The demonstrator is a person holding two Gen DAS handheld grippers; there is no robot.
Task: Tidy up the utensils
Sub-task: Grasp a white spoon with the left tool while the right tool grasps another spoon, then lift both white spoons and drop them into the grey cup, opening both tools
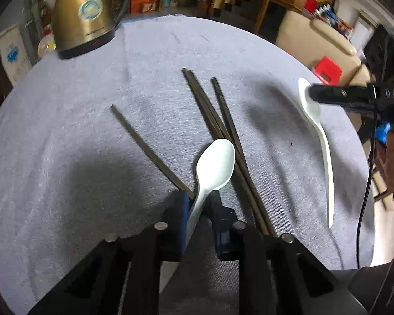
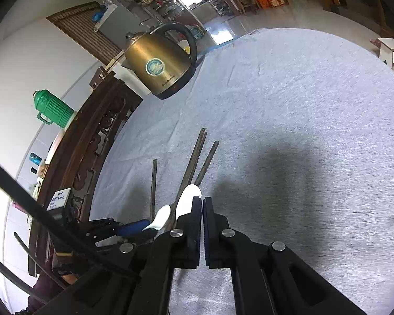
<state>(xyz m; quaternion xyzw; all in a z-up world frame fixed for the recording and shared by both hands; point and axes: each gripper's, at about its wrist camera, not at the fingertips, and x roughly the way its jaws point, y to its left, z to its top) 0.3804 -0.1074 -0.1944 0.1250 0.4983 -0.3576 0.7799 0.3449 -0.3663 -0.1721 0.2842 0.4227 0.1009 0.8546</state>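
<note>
Grey, nubbly cloth covers a round table [image 1: 78, 144], with a cluttered storeroom of shelves and boxes behind it. A brass-coloured metal kettle [image 1: 85, 13] on a black base stands at the table's far left edge; what it holds cannot be seen. Four slim dark chopsticks [image 1: 218, 120] lie near the middle of the cloth, three bunched and crossing, one apart to their left. The left gripper [image 1: 201, 204] has its blue-padded jaws nearly closed on the handle of a smooth white plastic spoon [image 1: 215, 165], whose oval bowl juts out over the bunched sticks. The right gripper [image 2: 202, 204], jaws fully closed, pinches a second white spoon [image 1: 317, 136] by its bowl near the table's right edge, handle hanging down above the cloth.
</note>
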